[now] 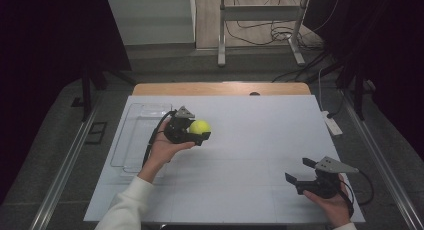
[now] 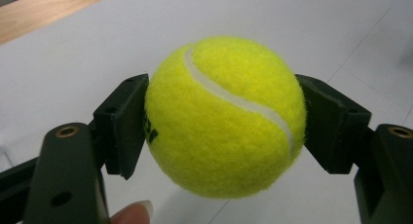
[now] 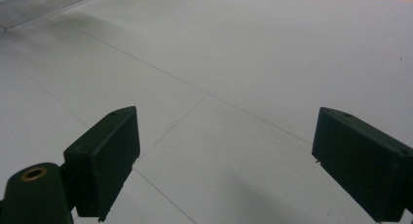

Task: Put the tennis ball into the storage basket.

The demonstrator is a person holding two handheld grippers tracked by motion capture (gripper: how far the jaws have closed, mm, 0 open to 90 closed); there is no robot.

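Note:
A yellow tennis ball (image 1: 200, 126) is held above the white table sheet, left of centre, with my left gripper (image 1: 198, 130) shut on it. In the left gripper view the ball (image 2: 225, 117) sits squeezed between the two black pads (image 2: 122, 124), and a fingertip shows at the bottom edge. My right gripper (image 1: 301, 170) hovers near the front right corner of the sheet, open, with nothing between its jaws. The right gripper view shows its own gripper (image 3: 224, 165) wide apart over bare white sheet.
A clear plastic tray (image 1: 134, 135) lies on the left part of the white sheet (image 1: 250, 140), just left of my left hand. A wooden table edge (image 1: 220, 88) runs along the far side. A white power strip (image 1: 332, 122) lies off the right edge.

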